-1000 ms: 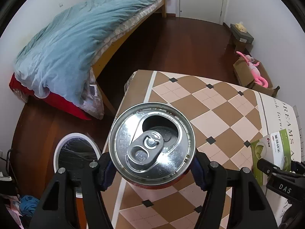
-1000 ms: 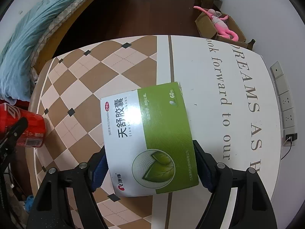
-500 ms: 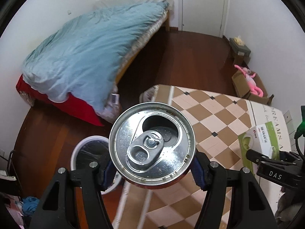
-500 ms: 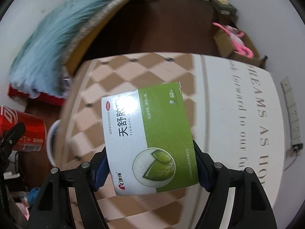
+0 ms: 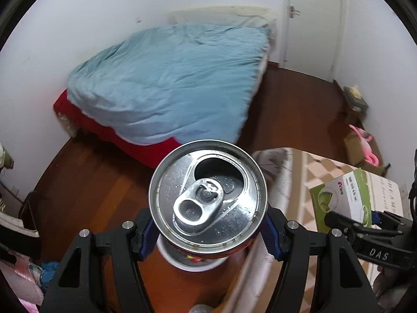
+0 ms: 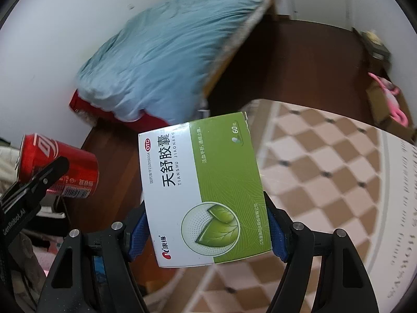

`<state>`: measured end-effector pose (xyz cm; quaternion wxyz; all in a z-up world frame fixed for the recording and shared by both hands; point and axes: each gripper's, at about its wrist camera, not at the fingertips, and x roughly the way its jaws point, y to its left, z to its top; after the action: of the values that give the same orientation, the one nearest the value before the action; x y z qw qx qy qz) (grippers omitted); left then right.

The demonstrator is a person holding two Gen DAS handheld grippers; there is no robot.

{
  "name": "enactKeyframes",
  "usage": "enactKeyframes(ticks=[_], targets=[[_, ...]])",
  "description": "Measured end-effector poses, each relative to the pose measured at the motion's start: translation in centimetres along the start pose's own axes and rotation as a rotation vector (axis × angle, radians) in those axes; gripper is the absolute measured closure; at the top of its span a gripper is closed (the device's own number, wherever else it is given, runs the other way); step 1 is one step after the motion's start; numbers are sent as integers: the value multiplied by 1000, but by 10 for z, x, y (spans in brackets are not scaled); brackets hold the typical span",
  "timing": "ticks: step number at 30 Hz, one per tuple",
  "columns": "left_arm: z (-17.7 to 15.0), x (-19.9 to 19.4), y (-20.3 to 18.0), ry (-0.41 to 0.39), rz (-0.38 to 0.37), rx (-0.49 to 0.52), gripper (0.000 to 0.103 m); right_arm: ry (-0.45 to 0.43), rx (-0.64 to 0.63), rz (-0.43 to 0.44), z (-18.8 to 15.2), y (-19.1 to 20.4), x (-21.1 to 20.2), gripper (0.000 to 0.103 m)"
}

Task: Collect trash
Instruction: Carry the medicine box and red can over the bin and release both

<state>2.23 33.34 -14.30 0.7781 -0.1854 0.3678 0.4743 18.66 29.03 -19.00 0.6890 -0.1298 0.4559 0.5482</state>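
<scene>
Below my tools the desk (image 6: 325, 172) shows a cloth of tan and pale diamond checks, with a white panel of printed lettering on its right side; I see nothing lying on the part in view. The dark wooden floor (image 5: 292, 99) carries a bed (image 5: 166, 83) under a rumpled light-blue quilt (image 6: 166, 47) over red bedding, a white-rimmed bin (image 5: 192, 263) beside the desk edge, and a cardboard box (image 6: 388, 109) holding a pink toy (image 6: 393, 96) by the far wall.

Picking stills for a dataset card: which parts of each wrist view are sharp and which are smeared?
Left wrist view: silver-topped red can in the left gripper is crisp; checkered table is smeared. Right wrist view: green-and-white medicine box in the right gripper is sharp; blue duvet is blurred.
</scene>
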Motion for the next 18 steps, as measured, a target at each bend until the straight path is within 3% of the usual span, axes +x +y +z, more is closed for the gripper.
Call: enactKeyframes(ticks=[6, 10, 18], targets=[[-5, 53, 60, 99, 5, -74, 40, 74, -36, 4, 3, 56, 71, 26], [-17, 117, 94, 243, -51, -144, 40, 145, -40, -3, -1, 71, 125, 26], [-42, 211, 118, 442, -112, -219, 39, 252, -45, -34, -10, 84, 220, 26]])
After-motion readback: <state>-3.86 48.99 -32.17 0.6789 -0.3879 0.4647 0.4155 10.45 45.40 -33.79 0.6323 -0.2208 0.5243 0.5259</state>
